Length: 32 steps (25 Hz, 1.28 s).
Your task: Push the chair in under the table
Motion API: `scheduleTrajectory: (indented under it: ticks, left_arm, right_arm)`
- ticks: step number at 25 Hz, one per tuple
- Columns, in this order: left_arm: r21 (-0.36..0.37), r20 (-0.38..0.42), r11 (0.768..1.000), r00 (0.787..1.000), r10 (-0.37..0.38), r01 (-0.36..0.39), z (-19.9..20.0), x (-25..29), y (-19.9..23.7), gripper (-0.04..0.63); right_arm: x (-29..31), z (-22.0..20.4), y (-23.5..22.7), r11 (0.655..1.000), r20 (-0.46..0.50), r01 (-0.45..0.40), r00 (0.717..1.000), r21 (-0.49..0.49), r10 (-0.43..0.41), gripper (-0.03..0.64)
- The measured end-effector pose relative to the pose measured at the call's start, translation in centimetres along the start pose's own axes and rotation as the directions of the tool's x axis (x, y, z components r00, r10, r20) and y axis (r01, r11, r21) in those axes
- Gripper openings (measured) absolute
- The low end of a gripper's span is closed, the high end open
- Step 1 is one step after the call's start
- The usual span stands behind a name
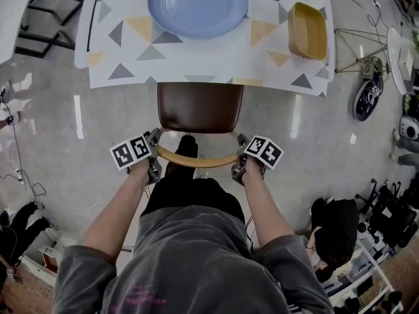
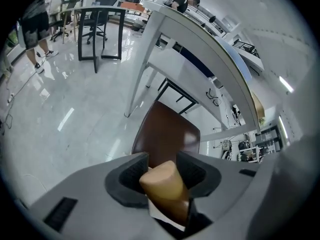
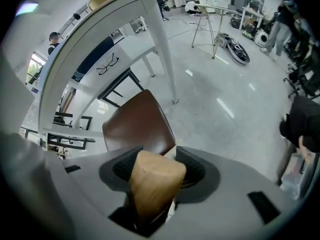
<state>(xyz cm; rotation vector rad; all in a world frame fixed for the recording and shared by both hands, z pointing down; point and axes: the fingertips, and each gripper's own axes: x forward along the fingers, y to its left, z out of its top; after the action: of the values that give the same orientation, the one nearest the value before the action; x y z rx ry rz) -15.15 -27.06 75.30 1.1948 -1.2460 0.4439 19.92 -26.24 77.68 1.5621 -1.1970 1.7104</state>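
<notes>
At the backrest rail [image 1: 196,159] | left gripper [image 1: 154,161] jaws grip it | right gripper [image 1: 239,163] jaws grip it | seat [image 1: 200,106] at table [image 1: 216,59] edge

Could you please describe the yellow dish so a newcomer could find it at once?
Start at the triangle-patterned table at the top of the head view. To the right of the round blue plate lies the yellow dish: the only oblong, mustard-coloured thing on it.
</notes>
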Motion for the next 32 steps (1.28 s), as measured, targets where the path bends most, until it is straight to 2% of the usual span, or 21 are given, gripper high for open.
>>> scheduleTrajectory:
  ticks: [7, 17, 25, 32]
  left_arm:
    - [-0.023, 0.039, 0.999, 0.999, -0.021, 0.022, 5.3, 1.8, -1.0, 0.169]
    - [0.022, 0.107, 0.999, 0.993, -0.047, 0.045, 12.3, 4.1, -2.7, 0.172]
    - [0.005, 0.16, 0.996, 0.984, -0.083, 0.084, 15.3, 5.5, -4.1, 0.179]
    - [-0.013, 0.196, 0.996, 0.977, -0.08, 0.085, 15.5, 5.8, -3.7, 0.183]
  right_arm:
    - [1.7, 5.5, 4.2, 1.0, 0.034, -0.008, 0.999, -0.028, 0.009, 0.206]
    - [3.6, 9.2, 7.3, 0.999, 0.071, -0.024, 0.997, 0.032, 0.022, 0.212]
    - [4.7, 12.7, 8.9, 0.998, 0.116, -0.048, 0.992, 0.036, 0.044, 0.21]
    - [5.1, 12.4, 9.1, 0.995, 0.125, -0.065, 0.991, 0.07, 0.056, 0.216]
